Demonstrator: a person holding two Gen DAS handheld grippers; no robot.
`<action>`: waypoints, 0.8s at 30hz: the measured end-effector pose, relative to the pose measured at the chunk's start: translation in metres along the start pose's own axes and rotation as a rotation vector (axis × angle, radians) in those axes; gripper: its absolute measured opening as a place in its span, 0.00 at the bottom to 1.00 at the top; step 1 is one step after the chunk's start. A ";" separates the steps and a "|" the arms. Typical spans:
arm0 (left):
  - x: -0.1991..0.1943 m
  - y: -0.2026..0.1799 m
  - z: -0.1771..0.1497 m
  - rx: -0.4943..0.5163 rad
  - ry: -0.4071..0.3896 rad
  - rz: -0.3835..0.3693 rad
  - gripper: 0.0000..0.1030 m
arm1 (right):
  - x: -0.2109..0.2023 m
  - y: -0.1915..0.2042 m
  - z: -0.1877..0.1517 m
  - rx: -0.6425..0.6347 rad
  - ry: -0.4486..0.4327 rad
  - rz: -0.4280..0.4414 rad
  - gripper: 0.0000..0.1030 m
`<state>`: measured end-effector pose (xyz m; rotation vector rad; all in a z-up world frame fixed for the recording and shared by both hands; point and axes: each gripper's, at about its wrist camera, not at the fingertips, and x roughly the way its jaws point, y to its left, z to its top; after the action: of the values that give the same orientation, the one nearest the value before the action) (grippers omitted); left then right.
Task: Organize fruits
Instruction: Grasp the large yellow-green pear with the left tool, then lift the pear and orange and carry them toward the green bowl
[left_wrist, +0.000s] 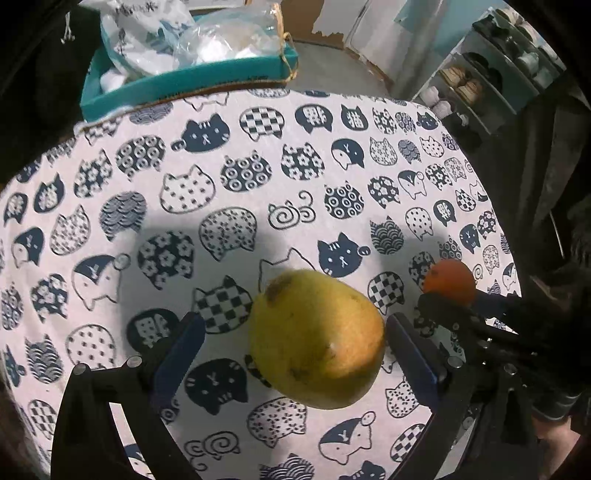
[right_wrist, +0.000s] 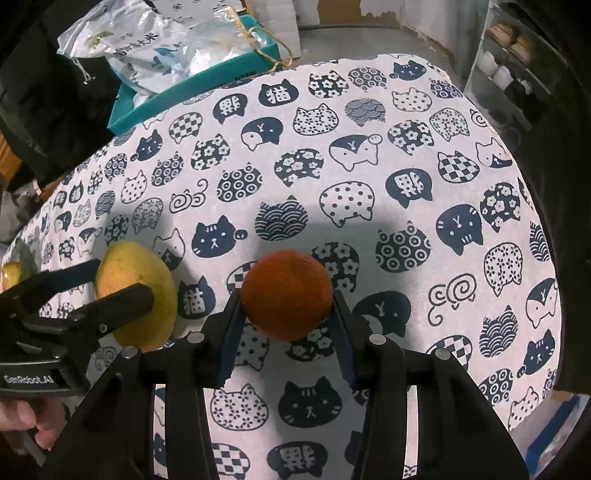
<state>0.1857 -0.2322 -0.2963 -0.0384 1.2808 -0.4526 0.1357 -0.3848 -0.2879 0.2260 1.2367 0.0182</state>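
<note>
Left gripper (left_wrist: 295, 343) first: a big yellow pear (left_wrist: 317, 339) sits between its blue-padded jaws. The right pad touches the fruit's flank, but the left pad stands off it with a strip of cat-print tablecloth (left_wrist: 258, 147) showing in the gap, so whether this is a real grip I cannot tell. The pear's shadow lies on the cloth past the jaws.

Over to the right gripper (right_wrist: 288, 299): it's clamped on a round orange (right_wrist: 287, 293), both pads pressed against its sides, the fruit sitting out at the fingertips above the cloth.

Each camera catches the neighbour. From the left wrist, the orange (left_wrist: 448, 280) peeks out beyond and to the right of the jaws, pinched in the other tool's dark fingers, only half seen. From the right wrist, the pear (right_wrist: 136, 295) shows to the left of the jaws with the left gripper's black finger (right_wrist: 122, 299) laid across its near side, and the holder's hand (right_wrist: 26, 421) appears at the lower left edge, which the left view never shows.

Far ahead of both sets of jaws, past the cloth's edge, sits a teal box (left_wrist: 192, 79) stuffed with plastic bags (left_wrist: 221, 40). Right wrist only: another yellowish fruit (right_wrist: 11, 275) at the extreme left edge, mostly cut off.
</note>
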 end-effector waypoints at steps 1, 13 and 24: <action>0.002 -0.001 -0.001 -0.002 0.006 -0.005 0.96 | 0.000 -0.001 0.000 0.002 0.000 -0.001 0.43; 0.013 -0.011 0.002 -0.001 0.024 -0.063 0.81 | -0.006 -0.007 -0.005 0.016 -0.006 -0.006 0.43; 0.011 -0.023 -0.001 0.057 -0.011 0.006 0.73 | -0.011 -0.008 -0.006 0.009 -0.020 -0.027 0.43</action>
<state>0.1798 -0.2571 -0.3000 0.0109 1.2563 -0.4826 0.1253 -0.3933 -0.2808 0.2167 1.2197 -0.0126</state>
